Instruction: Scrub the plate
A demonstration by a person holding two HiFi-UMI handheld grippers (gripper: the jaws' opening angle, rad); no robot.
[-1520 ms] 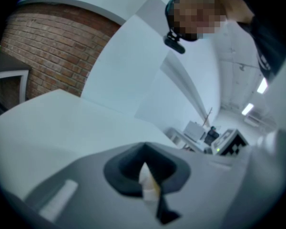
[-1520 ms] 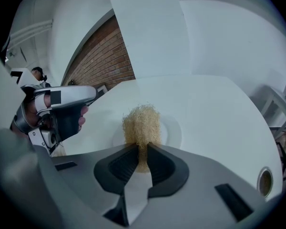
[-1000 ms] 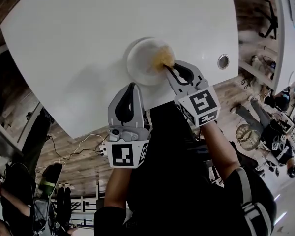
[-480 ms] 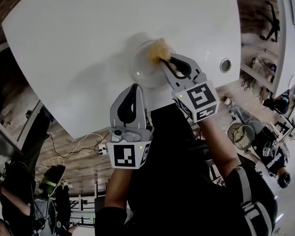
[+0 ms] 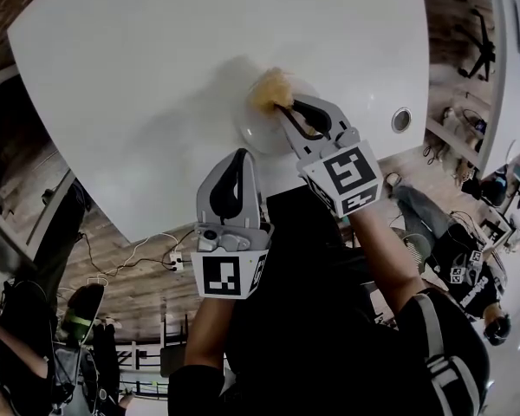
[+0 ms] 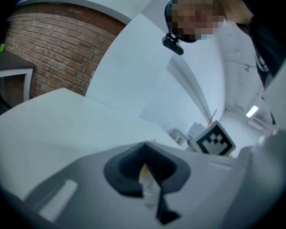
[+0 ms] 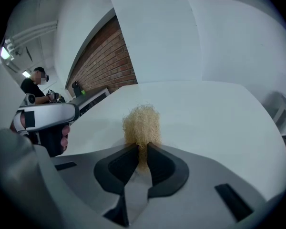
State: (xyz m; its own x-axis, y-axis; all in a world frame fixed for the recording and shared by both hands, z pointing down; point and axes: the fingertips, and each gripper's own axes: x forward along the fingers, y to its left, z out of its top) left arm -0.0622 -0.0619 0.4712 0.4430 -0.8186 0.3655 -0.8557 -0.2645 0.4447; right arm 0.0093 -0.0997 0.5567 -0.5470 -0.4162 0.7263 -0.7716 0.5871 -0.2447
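A white plate [image 5: 256, 130] lies on the white table [image 5: 156, 68], close to its near edge. A tuft of yellow fibrous scrubber [image 5: 271, 87] rests on the plate's far left rim. My right gripper [image 5: 284, 111] is shut on it, reaching over the plate from the right. In the right gripper view the scrubber [image 7: 141, 123] sticks out past the closed jaws, and I cannot make out the plate there. My left gripper [image 5: 239, 158] hovers at the table's near edge, just short of the plate, jaws together and holding nothing [image 6: 145, 168].
A round metal grommet [image 5: 401, 120] sits in the table to the right of the plate. The table's curved near edge [image 5: 178, 219] runs under the left gripper. People sit on the wooden floor at right [image 5: 468, 258]; a brick wall [image 7: 105, 61] stands beyond the table.
The right gripper has dragged the scrubber across the plate from its right rim to its far left rim. The left gripper has barely moved.
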